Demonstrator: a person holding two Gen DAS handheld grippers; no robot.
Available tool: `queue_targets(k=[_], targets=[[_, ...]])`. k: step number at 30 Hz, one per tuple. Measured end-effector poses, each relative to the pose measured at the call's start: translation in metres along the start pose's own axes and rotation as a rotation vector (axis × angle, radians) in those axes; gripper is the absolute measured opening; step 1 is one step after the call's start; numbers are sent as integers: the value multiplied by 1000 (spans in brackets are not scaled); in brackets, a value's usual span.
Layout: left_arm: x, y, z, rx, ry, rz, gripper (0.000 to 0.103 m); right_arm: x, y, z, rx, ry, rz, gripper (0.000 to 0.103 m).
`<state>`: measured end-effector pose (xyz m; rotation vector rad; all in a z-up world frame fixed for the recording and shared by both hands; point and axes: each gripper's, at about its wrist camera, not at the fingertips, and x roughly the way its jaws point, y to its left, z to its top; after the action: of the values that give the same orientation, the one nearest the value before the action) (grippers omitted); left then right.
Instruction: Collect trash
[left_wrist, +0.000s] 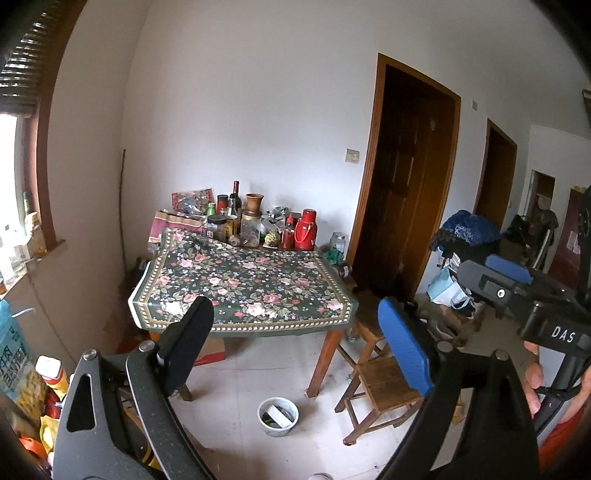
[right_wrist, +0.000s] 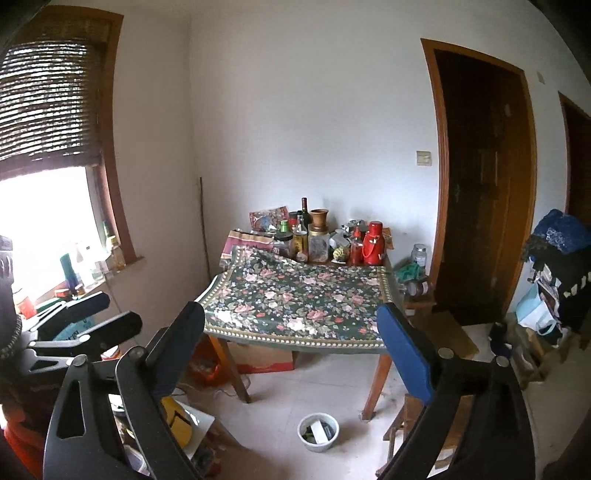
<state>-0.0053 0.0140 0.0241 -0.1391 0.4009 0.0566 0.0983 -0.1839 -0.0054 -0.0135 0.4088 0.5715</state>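
Note:
A small white bucket (left_wrist: 277, 416) with scraps inside stands on the tiled floor in front of the table; it also shows in the right wrist view (right_wrist: 318, 432). My left gripper (left_wrist: 295, 343) is open and empty, held well back from the table. My right gripper (right_wrist: 291, 347) is open and empty too; it also shows at the right of the left wrist view (left_wrist: 491, 273). The left gripper shows at the left of the right wrist view (right_wrist: 96, 314). A table with a floral cloth (left_wrist: 243, 291) stands ahead, also in the right wrist view (right_wrist: 303, 306).
Bottles, jars and a red thermos (left_wrist: 306, 229) crowd the table's back edge. A wooden stool (left_wrist: 376, 391) stands right of the table. Cardboard boxes (right_wrist: 258, 358) lie under it. Bags and clutter (left_wrist: 458, 258) sit by the dark doorway (left_wrist: 402, 177). Packages (left_wrist: 22, 369) are at the left.

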Motion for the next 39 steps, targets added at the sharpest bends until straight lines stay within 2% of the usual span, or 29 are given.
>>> queue_targets(k=[11, 39], targets=[[-6, 0, -5, 4, 9, 1, 91, -17, 6, -5, -13, -1, -4, 93], [2, -10, -10, 27, 28, -10, 93, -15, 4, -7, -14, 28, -19, 93]])
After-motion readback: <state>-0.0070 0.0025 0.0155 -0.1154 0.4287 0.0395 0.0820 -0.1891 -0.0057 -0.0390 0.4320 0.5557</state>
